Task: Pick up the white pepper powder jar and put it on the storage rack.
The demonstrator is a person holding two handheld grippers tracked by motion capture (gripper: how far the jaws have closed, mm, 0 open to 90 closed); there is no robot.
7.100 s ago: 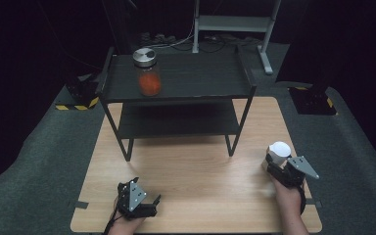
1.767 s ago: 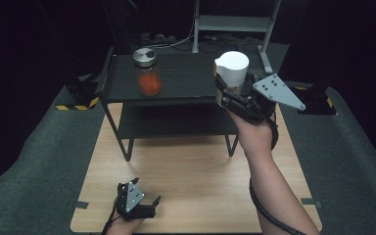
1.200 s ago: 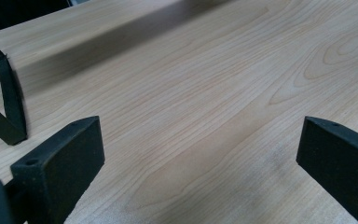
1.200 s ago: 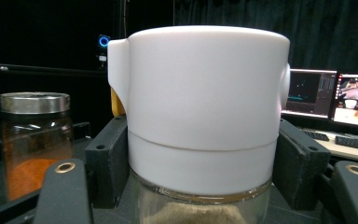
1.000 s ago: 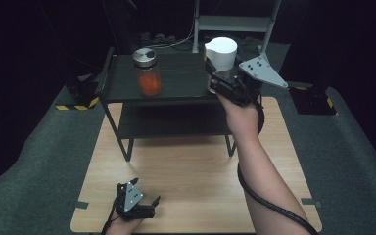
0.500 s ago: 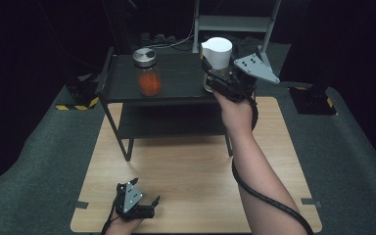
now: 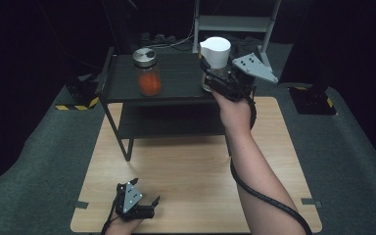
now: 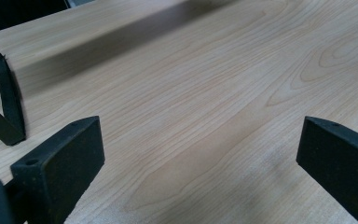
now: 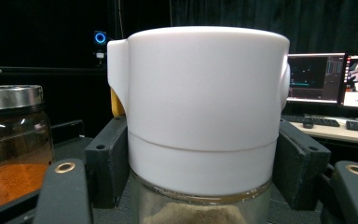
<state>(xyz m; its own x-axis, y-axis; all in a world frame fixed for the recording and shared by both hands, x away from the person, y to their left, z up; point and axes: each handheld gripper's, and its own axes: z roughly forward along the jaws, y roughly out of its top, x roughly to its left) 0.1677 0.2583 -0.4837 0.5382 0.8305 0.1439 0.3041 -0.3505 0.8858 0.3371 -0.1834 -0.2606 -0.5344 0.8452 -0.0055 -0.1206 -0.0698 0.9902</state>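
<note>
White-capped glass jar (image 7: 215, 61) sits clamped in the right gripper (image 7: 221, 78) over the black shelf (image 7: 176, 78). Left gripper (image 7: 144, 208) rests spread wide on the wooden table (image 7: 186, 166).

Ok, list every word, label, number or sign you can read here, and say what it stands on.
No text can be read anywhere.
White-capped jar held by the right gripper: no label showing.
Jar of orange powder on the black shelf: no label showing.
Monitors in the right gripper view: screen contents too small and blurred to read.
Yellow-black striped strips on the floor: a warning pattern, no words.
</note>
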